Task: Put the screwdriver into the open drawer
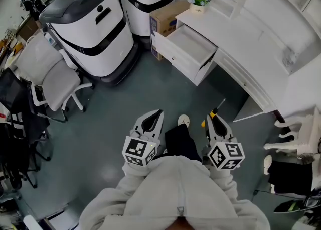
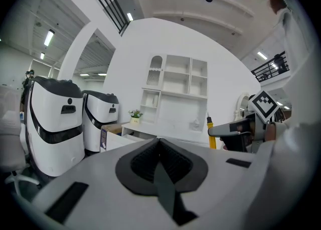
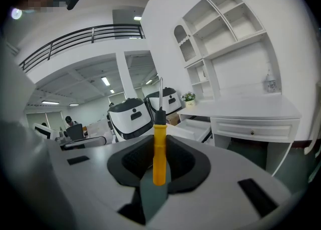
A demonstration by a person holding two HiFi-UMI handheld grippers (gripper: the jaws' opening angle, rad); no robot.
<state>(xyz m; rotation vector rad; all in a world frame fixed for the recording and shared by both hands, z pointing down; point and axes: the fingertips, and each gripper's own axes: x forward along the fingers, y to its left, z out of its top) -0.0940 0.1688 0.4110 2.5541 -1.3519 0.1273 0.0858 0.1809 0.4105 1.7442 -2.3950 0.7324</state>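
On my left gripper (image 2: 159,141) the jaws are pressed together with nothing between them. On my right gripper (image 3: 159,142) the jaws clamp the yellow handle of the screwdriver (image 3: 159,148), its shaft sticking out past their tips. The open drawer (image 1: 193,43) lies well ahead of both.

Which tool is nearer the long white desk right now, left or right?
Right. The right tool, shut on the yellow-handled screwdriver, sits just short of the long white desk front edge in the head view. The left tool is further left, away from it.
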